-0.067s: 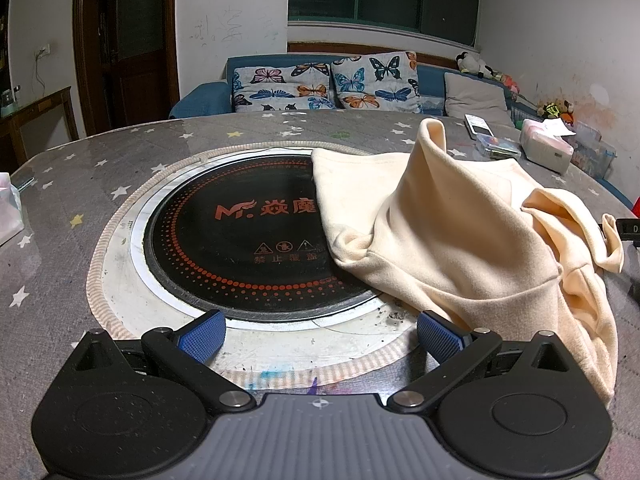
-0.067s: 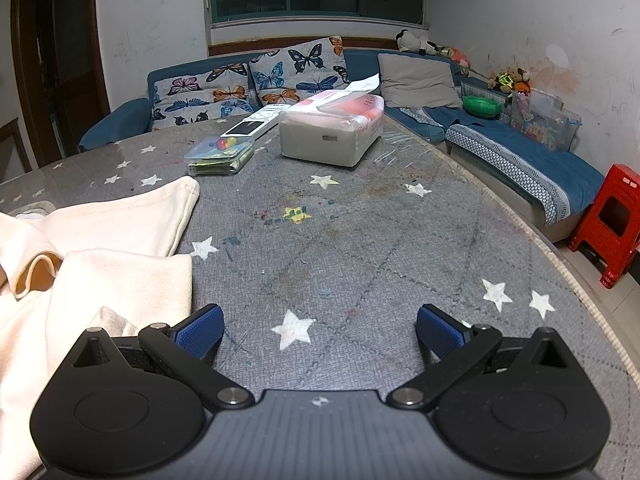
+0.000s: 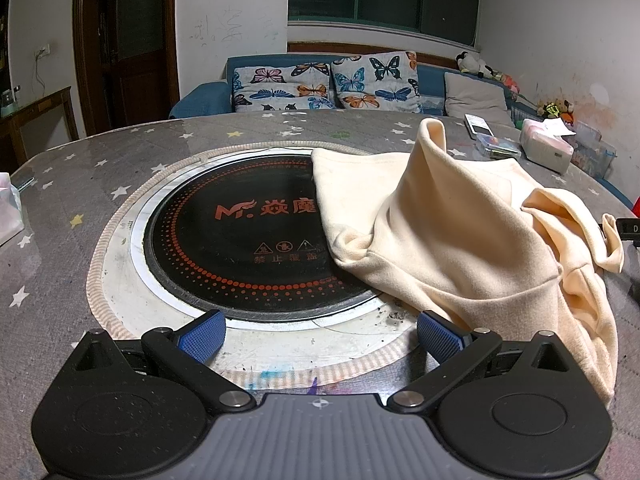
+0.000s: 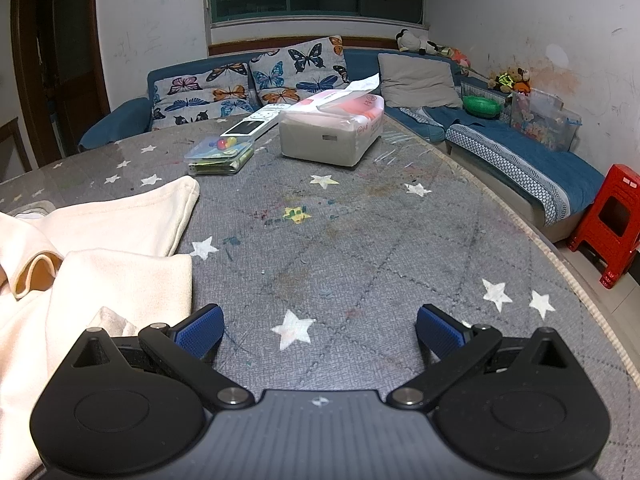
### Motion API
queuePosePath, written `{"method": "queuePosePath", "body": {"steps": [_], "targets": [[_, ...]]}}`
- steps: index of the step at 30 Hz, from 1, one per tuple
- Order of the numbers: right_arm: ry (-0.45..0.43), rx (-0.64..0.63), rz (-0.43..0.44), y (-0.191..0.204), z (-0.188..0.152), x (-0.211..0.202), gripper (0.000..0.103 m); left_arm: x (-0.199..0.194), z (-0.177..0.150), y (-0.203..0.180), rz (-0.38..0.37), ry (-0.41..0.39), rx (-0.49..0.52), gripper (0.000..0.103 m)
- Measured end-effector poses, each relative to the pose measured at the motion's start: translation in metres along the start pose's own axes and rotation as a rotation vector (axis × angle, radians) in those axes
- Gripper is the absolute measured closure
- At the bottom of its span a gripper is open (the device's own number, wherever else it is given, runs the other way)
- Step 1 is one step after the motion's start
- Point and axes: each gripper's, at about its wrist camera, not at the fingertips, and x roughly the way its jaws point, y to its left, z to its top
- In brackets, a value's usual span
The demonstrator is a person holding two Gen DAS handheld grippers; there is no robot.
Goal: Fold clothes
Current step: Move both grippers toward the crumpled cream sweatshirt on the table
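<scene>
Both jaws spread and empty, the left gripper (image 3: 320,334) and right gripper (image 4: 318,332) flank the rumpled cream garment (image 3: 460,232), so folding looks barely begun; next, a hem needs pinching.

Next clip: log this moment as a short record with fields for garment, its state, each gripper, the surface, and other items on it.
garment: cream garment
state: crumpled in a heap, unfolded, partly lying over the black round cooktop
left gripper: open, holding nothing, just short of the garment's near edge
right gripper: open, holding nothing, over bare cloth to the right of the garment
surface: table with a grey star-print cover
other items: tissue box, clear plastic box, remote
</scene>
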Motion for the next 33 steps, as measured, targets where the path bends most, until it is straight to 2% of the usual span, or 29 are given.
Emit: {"method": "queuePosePath", "body": {"steps": [6, 10, 20, 26, 33], "targets": [[-0.011, -0.045, -0.023, 0.005, -0.004, -0.008, 0.0, -0.002, 0.001, -0.002, 0.0, 0.003, 0.001, 0.0], [-0.036, -0.089, -0.015, 0.006, -0.006, -0.034, 0.0, -0.003, 0.001, -0.001, 0.012, 0.013, 0.003, 0.0], [-0.076, -0.155, 0.082, 0.023, -0.017, -0.087, 0.0, -0.029, 0.005, -0.001, 0.024, -0.025, -0.005, 0.0], [-0.054, -0.164, 0.137, 0.039, -0.028, -0.097, 0.0, -0.044, 0.009, -0.011, 0.0, -0.05, 0.01, 0.0], [-0.047, -0.179, 0.163, 0.053, -0.039, -0.109, 0.0, -0.054, 0.014, -0.027, -0.026, -0.075, 0.031, 0.0]]}}
